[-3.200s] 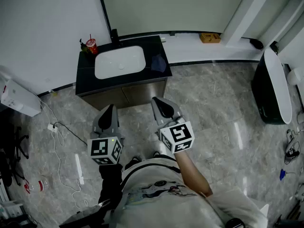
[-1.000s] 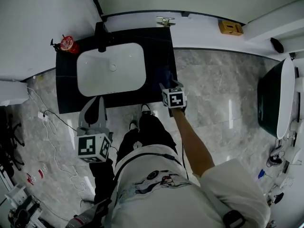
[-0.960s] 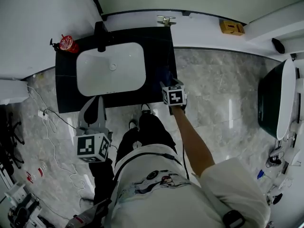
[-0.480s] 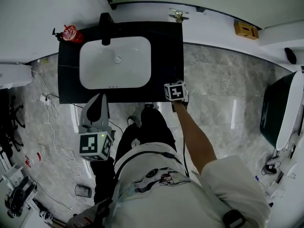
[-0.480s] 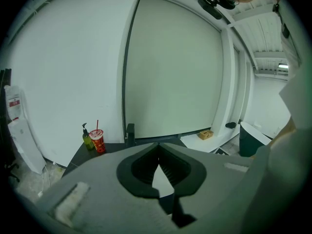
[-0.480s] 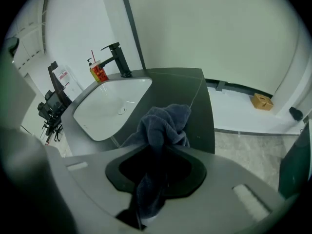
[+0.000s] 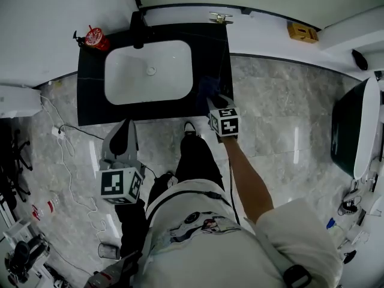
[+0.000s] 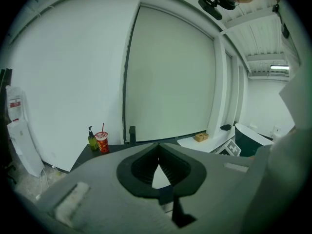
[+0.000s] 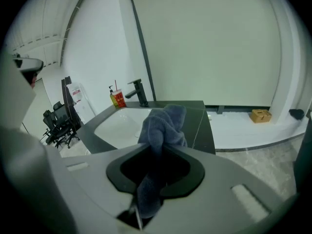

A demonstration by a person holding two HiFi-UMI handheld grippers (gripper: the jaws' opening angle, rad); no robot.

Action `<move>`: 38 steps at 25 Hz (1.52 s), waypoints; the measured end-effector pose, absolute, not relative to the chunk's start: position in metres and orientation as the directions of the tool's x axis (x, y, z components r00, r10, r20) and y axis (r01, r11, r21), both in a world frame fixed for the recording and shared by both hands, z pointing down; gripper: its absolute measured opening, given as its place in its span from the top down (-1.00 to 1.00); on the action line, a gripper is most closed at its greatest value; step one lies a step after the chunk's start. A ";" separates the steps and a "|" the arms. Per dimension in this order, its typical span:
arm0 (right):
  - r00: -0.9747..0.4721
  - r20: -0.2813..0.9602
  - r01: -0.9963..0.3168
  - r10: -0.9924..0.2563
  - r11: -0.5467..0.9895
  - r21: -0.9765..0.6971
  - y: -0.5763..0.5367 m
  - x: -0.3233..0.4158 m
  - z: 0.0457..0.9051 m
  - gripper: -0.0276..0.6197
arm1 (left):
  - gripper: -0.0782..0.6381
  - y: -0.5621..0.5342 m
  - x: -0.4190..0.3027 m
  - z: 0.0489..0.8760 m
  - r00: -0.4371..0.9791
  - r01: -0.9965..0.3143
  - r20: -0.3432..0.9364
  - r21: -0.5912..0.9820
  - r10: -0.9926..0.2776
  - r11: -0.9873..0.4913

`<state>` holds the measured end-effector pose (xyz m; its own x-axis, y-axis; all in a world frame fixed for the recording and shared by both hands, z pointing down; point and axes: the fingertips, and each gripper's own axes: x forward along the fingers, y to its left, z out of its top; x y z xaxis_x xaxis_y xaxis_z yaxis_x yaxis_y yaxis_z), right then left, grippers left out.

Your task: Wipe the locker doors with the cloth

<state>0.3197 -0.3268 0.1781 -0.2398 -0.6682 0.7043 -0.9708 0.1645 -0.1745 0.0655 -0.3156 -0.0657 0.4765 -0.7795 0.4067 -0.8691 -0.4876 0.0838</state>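
The right gripper has just been closing its jaws and pinches the cloth, bunched beyond their tips; the left gripper is closed, empty. Wiping can likely begin.

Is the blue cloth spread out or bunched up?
Bunched up. The cloth rises as a crumpled lump from between the jaws of the right hand-held gripper, which have just been closing on it.
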 end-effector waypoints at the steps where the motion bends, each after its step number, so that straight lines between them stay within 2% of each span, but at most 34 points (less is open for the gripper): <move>1: -0.235 0.687 -0.972 -0.688 0.164 -0.168 -0.319 0.317 0.167 0.72 | 0.78 -0.305 0.062 -0.067 0.487 -0.864 0.393 0.087 -0.780 -0.495; 6: -0.210 0.613 -0.978 -0.762 0.159 -0.137 -0.250 0.284 0.119 0.72 | 0.78 -0.234 0.027 -0.074 0.527 -0.844 0.338 0.097 -0.780 -0.528; 12: -0.170 0.572 -0.985 -0.802 0.131 -0.111 -0.152 0.239 0.086 0.72 | 0.78 -0.145 -0.045 -0.061 0.508 -0.859 0.343 0.124 -0.790 -0.497; 20: -0.166 0.586 -0.985 -0.793 0.160 -0.063 -0.093 0.196 0.092 0.72 | 0.78 -0.100 -0.089 -0.035 0.506 -0.861 0.369 0.168 -0.779 -0.480; 28: -0.263 0.560 -0.961 -0.786 0.262 -0.084 -0.078 0.212 0.084 0.72 | 0.78 -0.071 -0.027 -0.028 0.478 -0.876 0.386 0.146 -0.789 -0.460; 33: -0.291 0.522 -0.952 -0.802 0.299 -0.071 -0.076 0.219 0.096 0.72 | 0.78 -0.053 -0.004 0.019 0.490 -0.870 0.414 0.171 -0.767 -0.463; 38: -0.303 0.465 -0.944 -0.832 0.330 -0.024 -0.075 0.221 0.134 0.72 | 0.78 -0.047 -0.014 0.087 0.480 -0.874 0.423 0.158 -0.768 -0.459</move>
